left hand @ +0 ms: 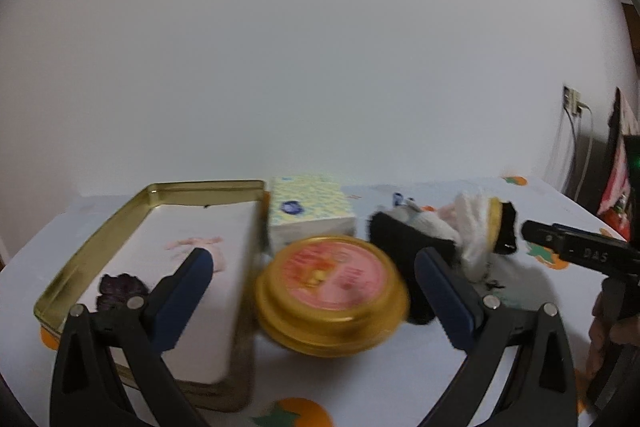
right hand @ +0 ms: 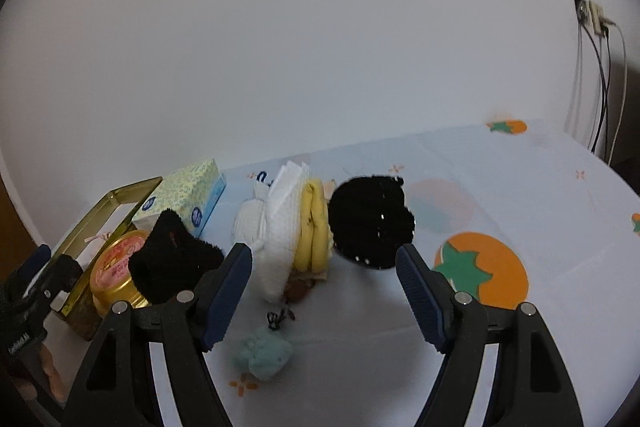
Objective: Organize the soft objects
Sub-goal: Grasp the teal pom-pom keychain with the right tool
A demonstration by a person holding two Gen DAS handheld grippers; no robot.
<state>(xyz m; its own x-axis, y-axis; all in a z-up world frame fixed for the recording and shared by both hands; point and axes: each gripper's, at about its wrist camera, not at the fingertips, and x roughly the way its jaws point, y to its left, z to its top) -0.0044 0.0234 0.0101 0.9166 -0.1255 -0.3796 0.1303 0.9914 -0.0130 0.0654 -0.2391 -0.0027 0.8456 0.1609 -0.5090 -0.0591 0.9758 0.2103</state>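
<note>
My left gripper (left hand: 313, 255) is open, its blue-padded fingers (left hand: 188, 291) wide apart and touching nothing. A round gold tin with a pink lid (left hand: 332, 291) lies on the table between and beyond them. Behind it lies a black fuzzy piece (left hand: 404, 239), then a white cloth bundle (left hand: 476, 227). My right gripper (right hand: 322, 251) is also open and empty, pointing at that white cloth (right hand: 280, 227) with yellow pads (right hand: 312, 227) against it. A round black fuzzy piece (right hand: 372, 223) lies to its right, another black fuzzy piece (right hand: 172, 255) to its left. A teal fluffy piece (right hand: 262, 353) lies near the fingers.
An open gold tray (left hand: 152, 195) with a white lining holds a dark purple scrap (left hand: 120, 291). A patterned tissue box (left hand: 308, 211) stands behind the tin. The tablecloth (right hand: 520, 187) has orange fruit prints. A white wall backs the table, with cables (right hand: 600, 87) at the right.
</note>
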